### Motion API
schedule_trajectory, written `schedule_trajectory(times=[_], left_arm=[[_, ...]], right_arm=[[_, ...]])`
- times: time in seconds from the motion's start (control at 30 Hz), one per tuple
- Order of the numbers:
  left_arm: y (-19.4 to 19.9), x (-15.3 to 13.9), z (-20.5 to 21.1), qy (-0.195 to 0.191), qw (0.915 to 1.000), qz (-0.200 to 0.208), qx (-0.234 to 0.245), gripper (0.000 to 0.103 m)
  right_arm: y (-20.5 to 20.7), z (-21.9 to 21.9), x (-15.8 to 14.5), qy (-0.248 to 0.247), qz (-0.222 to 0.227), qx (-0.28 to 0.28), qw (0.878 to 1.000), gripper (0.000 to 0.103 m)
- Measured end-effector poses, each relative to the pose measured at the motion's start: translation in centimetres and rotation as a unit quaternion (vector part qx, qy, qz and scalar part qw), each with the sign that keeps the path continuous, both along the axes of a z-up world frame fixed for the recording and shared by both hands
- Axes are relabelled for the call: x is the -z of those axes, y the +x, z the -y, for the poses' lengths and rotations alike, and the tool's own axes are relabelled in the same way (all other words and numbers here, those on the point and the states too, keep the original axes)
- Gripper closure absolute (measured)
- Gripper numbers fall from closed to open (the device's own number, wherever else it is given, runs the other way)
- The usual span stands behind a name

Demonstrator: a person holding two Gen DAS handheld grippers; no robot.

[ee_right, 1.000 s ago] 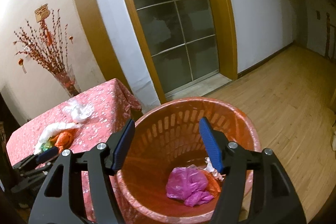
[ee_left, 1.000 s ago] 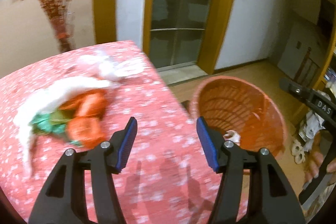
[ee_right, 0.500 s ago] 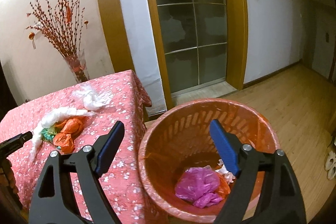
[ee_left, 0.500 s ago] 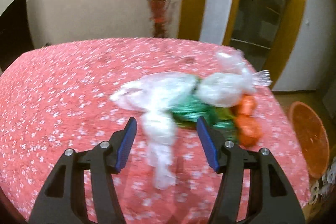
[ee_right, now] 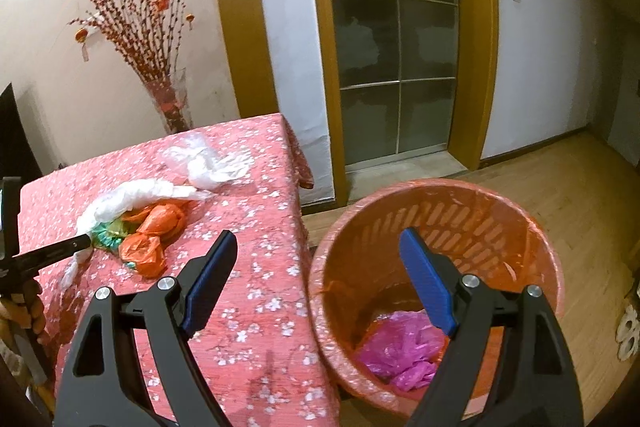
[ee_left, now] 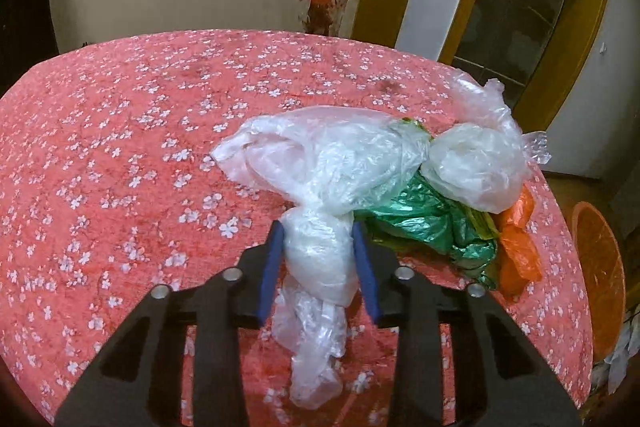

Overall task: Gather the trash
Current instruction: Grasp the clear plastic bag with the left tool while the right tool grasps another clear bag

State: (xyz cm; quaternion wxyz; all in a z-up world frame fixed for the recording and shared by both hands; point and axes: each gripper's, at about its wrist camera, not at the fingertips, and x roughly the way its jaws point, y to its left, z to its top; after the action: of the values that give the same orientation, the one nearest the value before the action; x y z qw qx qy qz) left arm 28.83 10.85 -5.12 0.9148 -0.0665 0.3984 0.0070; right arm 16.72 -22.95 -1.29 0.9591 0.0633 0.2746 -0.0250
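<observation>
A heap of crumpled plastic bags lies on the red flowered tablecloth (ee_left: 100,155): a long white bag (ee_left: 320,187), a green one (ee_left: 432,223), an orange one (ee_left: 518,247) and a clear one (ee_left: 476,167). My left gripper (ee_left: 318,251) has its blue pads on either side of the white bag's narrow part and squeezes it. My right gripper (ee_right: 316,279) is open and empty, hanging above the gap between the table and the orange trash basket (ee_right: 436,203). A pink bag (ee_right: 404,351) lies in the basket. The heap also shows in the right wrist view (ee_right: 144,215).
A glass vase of red branches (ee_right: 168,99) stands behind the table by the wall. A separate clear bag (ee_right: 204,163) lies near the table's far edge. A glass door (ee_right: 392,39) and wooden floor (ee_right: 580,179) lie to the right.
My left gripper moved forward onto the white bag and narrowed around it. My right gripper opened wider and drifted slightly left over the basket's edge.
</observation>
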Motion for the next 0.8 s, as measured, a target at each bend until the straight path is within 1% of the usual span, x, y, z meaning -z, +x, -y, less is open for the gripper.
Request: schedule_trajectory(times=[0.2, 0.37, 0.47, 0.63, 0.8], left_arm=[[-1.0, -0.8, -1.8, -0.003, 0.9997, 0.018, -0.016, 0.077], [-2.1, -1.8, -5.0, -0.009, 0.9982, 0.04, -0.045, 0.079], [-2.8, -2.4, -7.1, -0.012, 0.9965, 0.052, -0.064, 0.079], [-3.9, -3.3, -10.1, -0.016, 0.9936, 0.07, -0.087, 0.079], [-4.6, -3.6, -12.1, -0.025, 0.9918, 0.078, -0.098, 0.079]], right_arm=[[1.0, -2.4, -0.6, 0.0, 0.001, -0.031, 1.0, 0.02], [2.5, -5.6, -0.8, 0.0, -0.001, -0.065, 0.998, 0.021], [4.2, -8.1, -0.7, 0.009, -0.009, -0.089, 0.996, 0.021], [7.5, -11.8, -0.6, 0.019, -0.023, -0.119, 0.992, 0.036], [11.6, -15.1, -0.1, 0.008, -0.038, -0.135, 0.99, 0.042]])
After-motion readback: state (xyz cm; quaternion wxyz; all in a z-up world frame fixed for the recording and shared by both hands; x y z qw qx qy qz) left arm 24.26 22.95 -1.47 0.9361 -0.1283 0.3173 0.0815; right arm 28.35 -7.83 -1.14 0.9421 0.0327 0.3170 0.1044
